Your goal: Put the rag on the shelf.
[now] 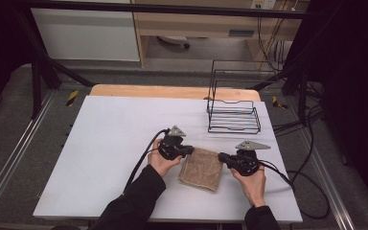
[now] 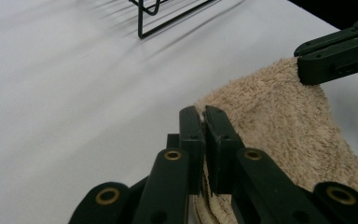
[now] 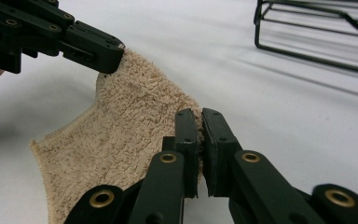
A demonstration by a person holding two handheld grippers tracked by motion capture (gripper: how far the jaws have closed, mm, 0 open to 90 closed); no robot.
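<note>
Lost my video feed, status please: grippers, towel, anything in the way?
Left gripper and right gripper both shut on towel, far corners. Towel partly lifted off table. Wire rack beyond, apart.

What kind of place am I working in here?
Probably a lab or recording workspace, not a home: a white table framed by dark metal rails, loose cables trailing off its right side, and a bare black wire rack beside a beige towel.
</note>
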